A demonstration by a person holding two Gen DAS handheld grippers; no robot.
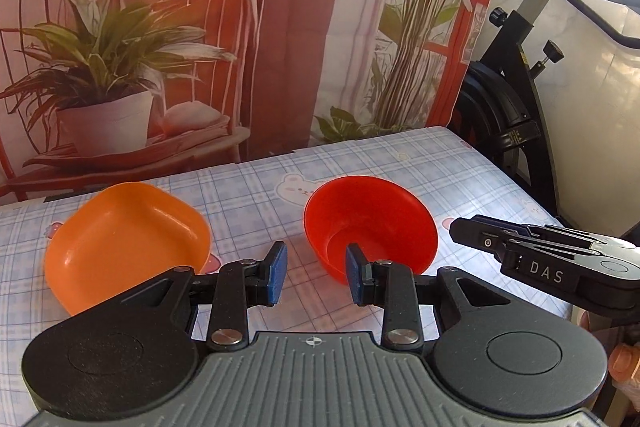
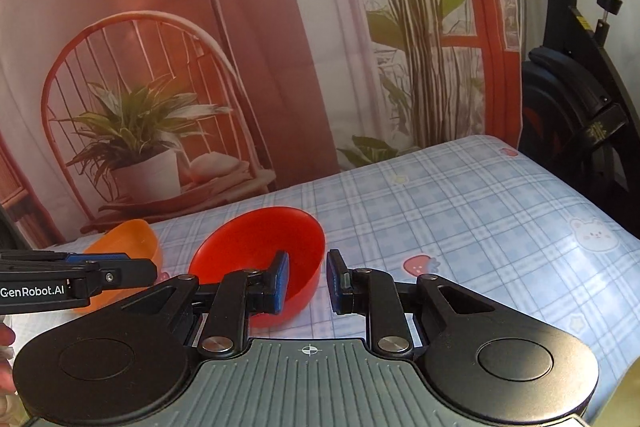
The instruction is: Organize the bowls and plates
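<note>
On the plaid tablecloth (image 1: 256, 195) an orange square dish (image 1: 124, 239) lies at the left and a round red bowl (image 1: 368, 223) a little to its right, both empty and upright. My left gripper (image 1: 316, 273) hovers short of the gap between them, its blue pads apart with nothing between. The right gripper (image 1: 464, 231) shows side-on just right of the bowl. In the right wrist view the right gripper (image 2: 308, 281) stands open in front of the red bowl (image 2: 256, 247), over its right rim. The orange dish (image 2: 128, 239) is partly hidden behind my left gripper (image 2: 148, 273).
A printed backdrop (image 1: 200, 27) of a chair and plants hangs along the table's far edge. A black exercise bike (image 2: 580, 115) stands past the table's right edge. Bare cloth (image 2: 460, 211) stretches to the right of the bowl. A fingertip (image 1: 624, 367) shows at the lower right.
</note>
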